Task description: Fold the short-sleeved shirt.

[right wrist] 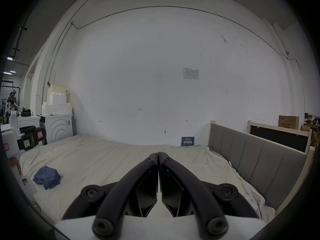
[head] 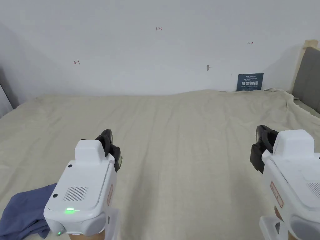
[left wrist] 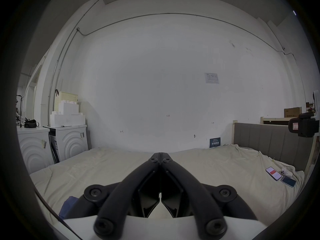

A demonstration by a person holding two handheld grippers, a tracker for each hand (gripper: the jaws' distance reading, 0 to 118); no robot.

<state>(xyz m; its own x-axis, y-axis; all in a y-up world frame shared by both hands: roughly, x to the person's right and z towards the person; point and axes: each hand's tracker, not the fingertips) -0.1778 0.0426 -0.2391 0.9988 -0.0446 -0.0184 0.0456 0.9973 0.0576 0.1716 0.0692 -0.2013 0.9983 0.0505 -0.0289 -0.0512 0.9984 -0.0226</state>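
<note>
You are at the very start: the short-sleeved shirt (right wrist: 47,176) lies as a crumpled blue heap at the lower left of the right gripper view, and its edge peeks in at the bottom left corner of the head view, on the beige bed sheet (head: 187,131). Nothing has been spread or folded yet, as far as these pictures let you judge. Your left gripper (left wrist: 160,154) hovers above the sheet in the lower left of the head view, just up and right of the shirt, with its jaws pressed together on nothing. Your right gripper (right wrist: 158,153) sits at the lower right edge of the head view, well apart from the shirt, and its jaws too are closed with only a thin slit between them. The next move likely calls for opening both, bringing them across to the heap, and finding two edges, the shoulders or the hem, so you can lift it and lay it flat on the bare middle of the sheet. Mind the phone (left wrist: 273,173) near the grey headboard (left wrist: 270,138).
</note>
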